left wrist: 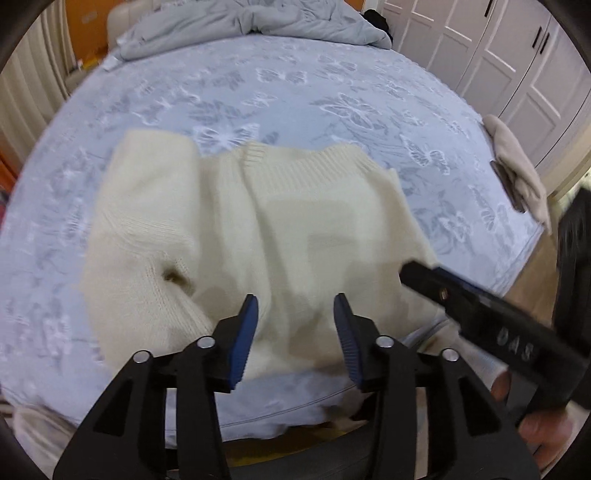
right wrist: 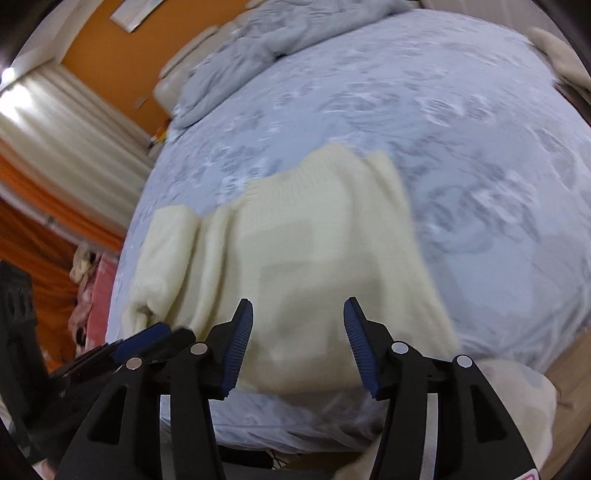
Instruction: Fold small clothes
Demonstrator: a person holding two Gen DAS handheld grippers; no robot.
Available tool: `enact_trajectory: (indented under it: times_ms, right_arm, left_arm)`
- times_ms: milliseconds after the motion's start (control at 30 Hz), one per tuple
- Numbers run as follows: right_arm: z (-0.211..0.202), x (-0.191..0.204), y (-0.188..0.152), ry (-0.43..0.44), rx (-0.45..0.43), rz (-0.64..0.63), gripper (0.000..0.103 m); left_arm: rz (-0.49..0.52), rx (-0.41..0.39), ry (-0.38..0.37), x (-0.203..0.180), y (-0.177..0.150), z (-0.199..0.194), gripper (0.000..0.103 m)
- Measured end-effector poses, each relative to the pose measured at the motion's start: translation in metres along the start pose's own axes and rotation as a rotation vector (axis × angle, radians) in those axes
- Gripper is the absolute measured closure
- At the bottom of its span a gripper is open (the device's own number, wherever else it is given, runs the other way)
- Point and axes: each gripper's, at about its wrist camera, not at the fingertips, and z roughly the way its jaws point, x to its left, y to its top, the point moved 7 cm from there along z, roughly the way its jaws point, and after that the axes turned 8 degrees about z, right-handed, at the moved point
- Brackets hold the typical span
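Observation:
A cream knit sweater (left wrist: 258, 229) lies flat on the blue butterfly-print bed (left wrist: 295, 92), its ribbed hem away from me and one sleeve folded over at the left. My left gripper (left wrist: 295, 306) is open and empty, just above the sweater's near edge. The right gripper's fingers (left wrist: 436, 280) enter the left wrist view from the right, over the sweater's right edge. In the right wrist view the sweater (right wrist: 303, 258) lies ahead and my right gripper (right wrist: 297, 314) is open and empty above its near edge. The left gripper's fingertips (right wrist: 147, 341) show at lower left.
A crumpled grey duvet (left wrist: 255, 22) lies at the bed's head. A beige garment (left wrist: 517, 166) and a dark flat object sit at the bed's right edge. White wardrobe doors (left wrist: 498, 48) stand to the right. Curtains (right wrist: 55, 129) and an orange wall are at left.

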Motion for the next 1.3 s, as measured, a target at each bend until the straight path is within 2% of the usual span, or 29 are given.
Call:
enact_trajectory:
  times_ms: [67, 200, 367, 533, 733, 1000, 1233, 1300]
  right_arm:
    - [0.012, 0.022, 0.002, 0.062, 0.061, -0.018, 0.037]
    - [0.038, 0.051, 0.006, 0.098, 0.151, -0.038, 0.036]
    - [0.060, 0.078, 0.006, 0.127, 0.244, -0.016, 0.036]
    - [0.064, 0.101, 0.003, 0.097, 0.256, -0.082, 0.036]
    - [0.077, 0.125, -0.002, 0.058, 0.314, -0.147, 0.035]
    - [0.115, 0.166, -0.028, 0.038, 0.502, -0.205, 0.032]
    - [0.162, 0.206, -0.059, -0.032, 0.698, -0.272, 0.032]
    - [0.172, 0.215, -0.065, -0.056, 0.734, -0.286, 0.032]
  left_arm:
    - [0.010, -0.004, 0.030, 0.001, -0.011, -0.005, 0.055]
    - [-0.001, 0.022, 0.088, 0.024, -0.029, -0.014, 0.054]
    - [-0.035, 0.051, 0.116, 0.047, -0.044, -0.011, 0.053]
    - [-0.092, 0.087, 0.103, 0.066, -0.059, -0.004, 0.053]
    - [-0.167, 0.119, 0.076, 0.087, -0.078, 0.004, 0.053]
    - [-0.232, 0.124, 0.058, 0.109, -0.092, 0.001, 0.053]
    - [-0.313, 0.137, 0.037, 0.133, -0.116, -0.002, 0.053]
    - [-0.345, 0.133, 0.025, 0.140, -0.123, -0.003, 0.046]
